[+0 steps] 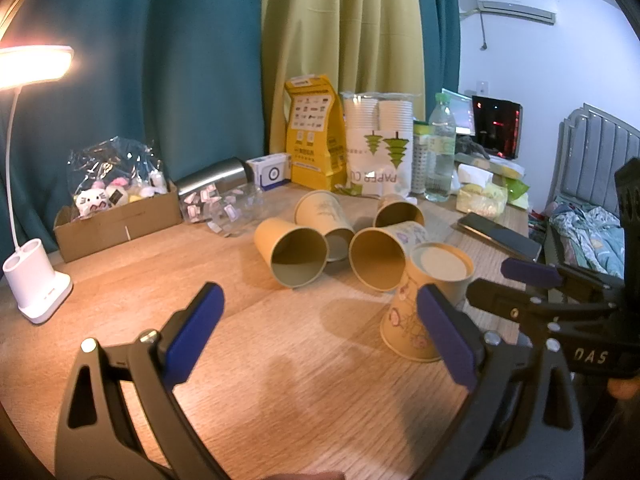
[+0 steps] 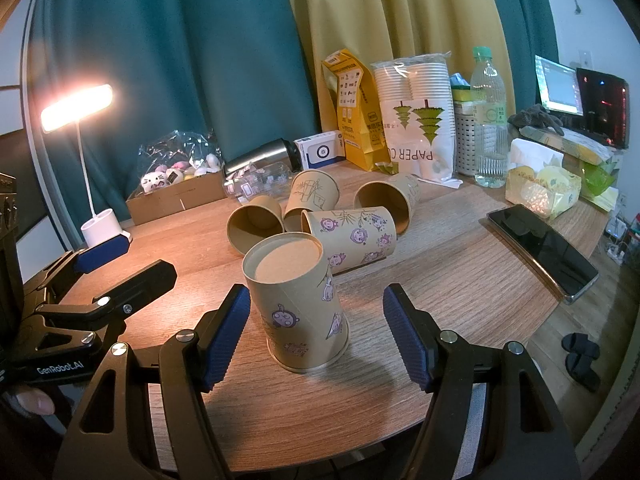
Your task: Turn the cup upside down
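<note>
A tan paper cup with purple cartoon prints (image 2: 298,304) stands upside down on the wooden table (image 2: 460,280), base up. My right gripper (image 2: 316,332) is open, its blue pads on either side of the cup and apart from it. The same cup shows in the left wrist view (image 1: 424,300), partly behind my left gripper's right pad. My left gripper (image 1: 320,336) is open and empty, to the cup's left. Several more paper cups lie on their sides behind it (image 2: 352,236) (image 1: 296,258).
A black phone (image 2: 544,252) lies at the right. A lit desk lamp (image 1: 36,280), a cardboard box of toys (image 1: 116,216), a steel flask, a pack of paper cups (image 2: 416,120), a yellow bag and a water bottle (image 2: 488,120) line the back.
</note>
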`<action>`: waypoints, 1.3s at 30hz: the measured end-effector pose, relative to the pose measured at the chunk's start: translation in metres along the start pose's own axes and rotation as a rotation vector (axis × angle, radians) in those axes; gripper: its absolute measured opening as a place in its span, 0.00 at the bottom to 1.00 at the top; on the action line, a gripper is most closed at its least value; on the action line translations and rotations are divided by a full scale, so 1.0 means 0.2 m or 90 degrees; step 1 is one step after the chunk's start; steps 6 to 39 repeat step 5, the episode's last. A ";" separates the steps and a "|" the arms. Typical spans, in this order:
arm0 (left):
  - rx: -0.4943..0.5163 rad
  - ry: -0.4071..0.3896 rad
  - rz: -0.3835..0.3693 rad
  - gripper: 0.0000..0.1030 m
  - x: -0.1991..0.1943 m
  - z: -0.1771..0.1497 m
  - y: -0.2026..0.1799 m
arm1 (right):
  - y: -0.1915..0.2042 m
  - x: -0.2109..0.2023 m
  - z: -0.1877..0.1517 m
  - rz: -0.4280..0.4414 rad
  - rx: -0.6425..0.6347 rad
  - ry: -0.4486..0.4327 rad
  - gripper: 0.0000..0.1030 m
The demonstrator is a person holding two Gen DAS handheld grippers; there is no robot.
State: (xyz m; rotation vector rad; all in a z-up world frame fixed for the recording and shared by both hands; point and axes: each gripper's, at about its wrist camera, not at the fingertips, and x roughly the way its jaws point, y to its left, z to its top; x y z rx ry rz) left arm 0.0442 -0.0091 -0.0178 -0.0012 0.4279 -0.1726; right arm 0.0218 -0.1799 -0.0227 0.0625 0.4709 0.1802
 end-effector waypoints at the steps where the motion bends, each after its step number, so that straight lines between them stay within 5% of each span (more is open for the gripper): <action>1: 0.000 0.000 0.001 0.95 0.00 0.00 0.00 | 0.00 0.00 0.00 0.000 0.000 0.000 0.70; 39: 0.009 -0.007 0.001 0.95 -0.01 0.00 -0.01 | 0.00 0.00 0.00 0.001 0.000 0.001 0.70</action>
